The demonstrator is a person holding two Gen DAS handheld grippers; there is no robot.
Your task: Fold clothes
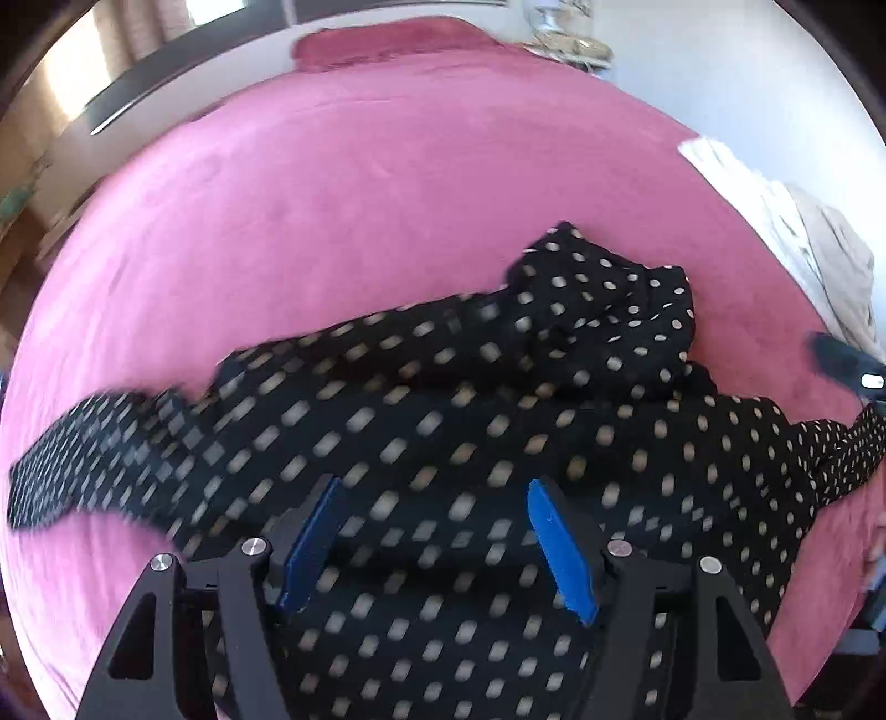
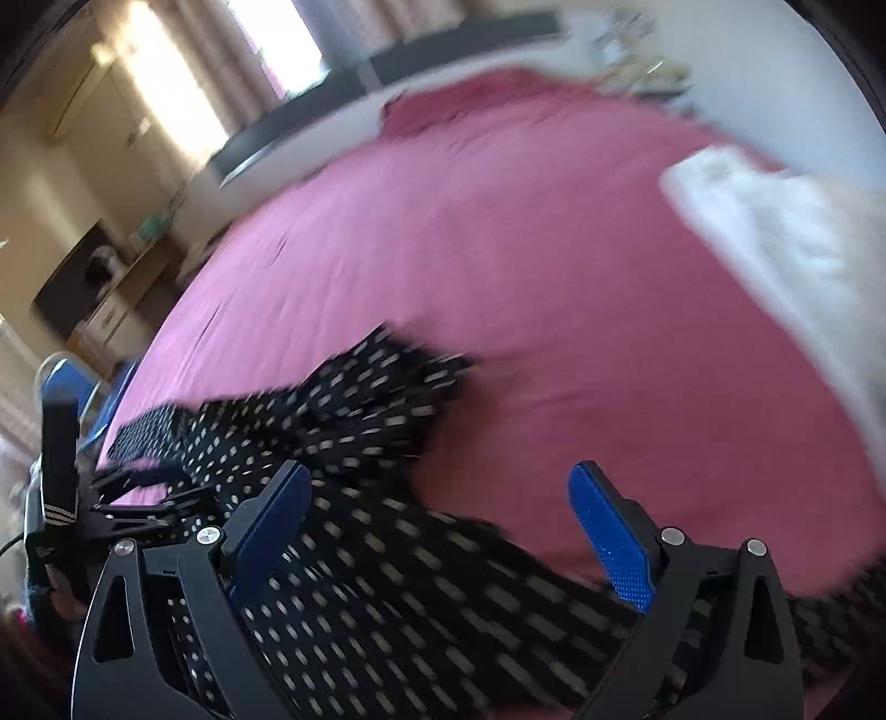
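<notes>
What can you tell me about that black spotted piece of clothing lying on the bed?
The black polka-dot garment looks like thin, soft fabric with small pale dots. It lies crumpled and unfolded across the near part of the pink bed cover, with a bunched heap toward the right and a long strip trailing left. Both open grippers, left and right, are above it; neither clamps it. Motion blur hides finer details.

bright daylight from window [image 2: 271,39] at eleven o'clock, glare there, heavy motion blur, fisheye bending, dark corners
</notes>
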